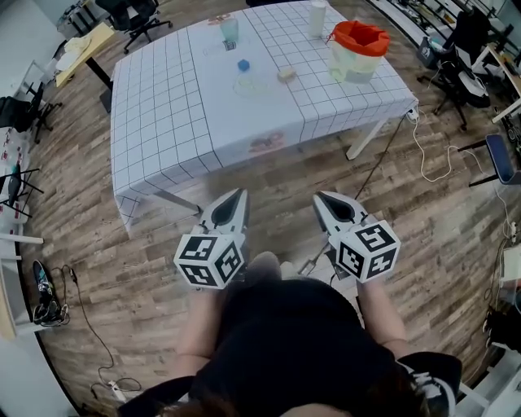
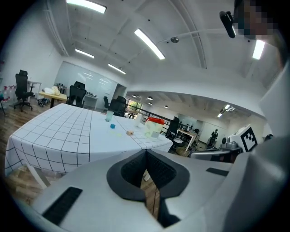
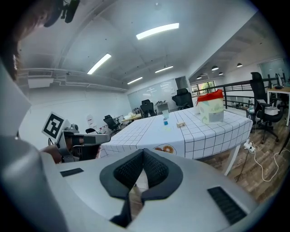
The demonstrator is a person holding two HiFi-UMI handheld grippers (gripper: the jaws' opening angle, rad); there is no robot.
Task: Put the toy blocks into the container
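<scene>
While the person stands back from the table (image 1: 163,122), both grippers are held low at the waist, side by side over the wooden floor (image 1: 98,244) and well apart from everything on the checked cloth. The left gripper (image 1: 238,195) has its jaws pressed together with nothing between them. The right gripper (image 1: 324,199) is the same, its pads meeting on empty air, and both point toward the table's near edge.

The toy blocks lie out on the far half of the cloth. A blue block (image 1: 242,65) sits near the middle, and a tan block (image 1: 286,73) lies to its right, the two apart from each other. Just this side of the blue one there is a pale, see-through shape, too faint from here to say what it is. The container (image 1: 355,61), clear with an orange top, stands near the table's far right corner, right of the tan block and not touching it. A clear cup (image 1: 229,31) stands beyond the blue block, and a tall white cup (image 1: 317,18) stands at the far edge, left of the container.
</scene>
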